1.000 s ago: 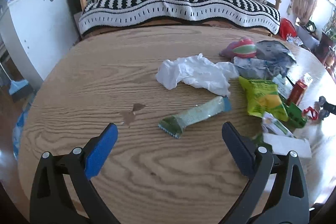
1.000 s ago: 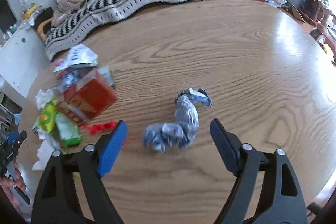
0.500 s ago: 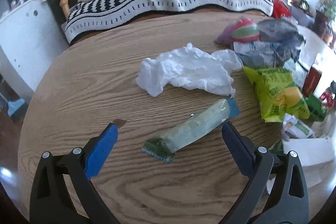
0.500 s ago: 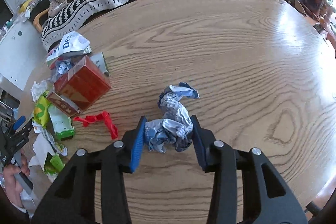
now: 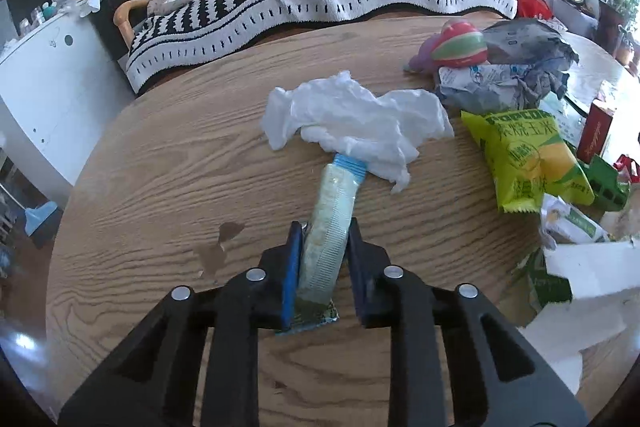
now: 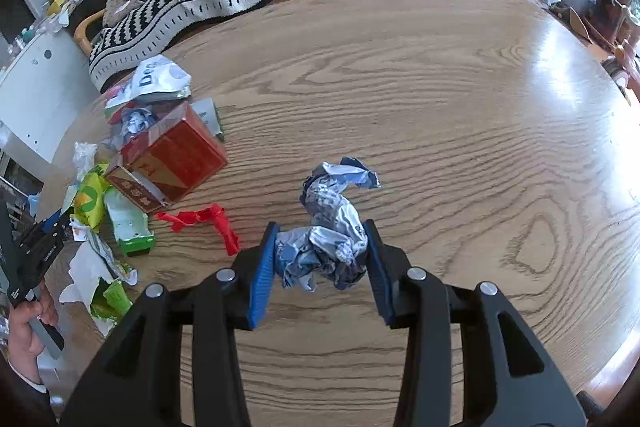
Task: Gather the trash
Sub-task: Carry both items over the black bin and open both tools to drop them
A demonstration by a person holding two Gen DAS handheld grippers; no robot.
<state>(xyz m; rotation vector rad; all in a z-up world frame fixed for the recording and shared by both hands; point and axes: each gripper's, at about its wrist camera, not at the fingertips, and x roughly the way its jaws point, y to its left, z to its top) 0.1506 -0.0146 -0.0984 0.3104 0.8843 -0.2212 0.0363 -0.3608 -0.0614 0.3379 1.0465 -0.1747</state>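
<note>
Left wrist view: left gripper (image 5: 322,259) closed on the long wrapper (image 5: 330,227), which I see pinched between both blue pads at its near, green-edged end. Its far, blue-capped end runs straight ahead along the wooden counter (image 5: 160,179) and tucks under the crumpled white tissue (image 5: 356,121). To the right of the tissue lie a yellow-green snack bag (image 5: 528,163), a grey crumpled bag (image 5: 524,43) and a pink-and-green ball (image 5: 460,43), all near one another.

Right wrist view: right gripper (image 6: 320,263) closed on the crumpled silver-blue foil wrapper (image 6: 328,227); I see the pads pressing its bulky near part from both sides, while its thinner twisted end juts forward past the fingertips, over the counter. Just left of the gripper lies a red plastic strip (image 6: 200,221), and beyond it a red box (image 6: 176,155) among mixed litter. The left gripper's body shows at the far left edge.
</note>
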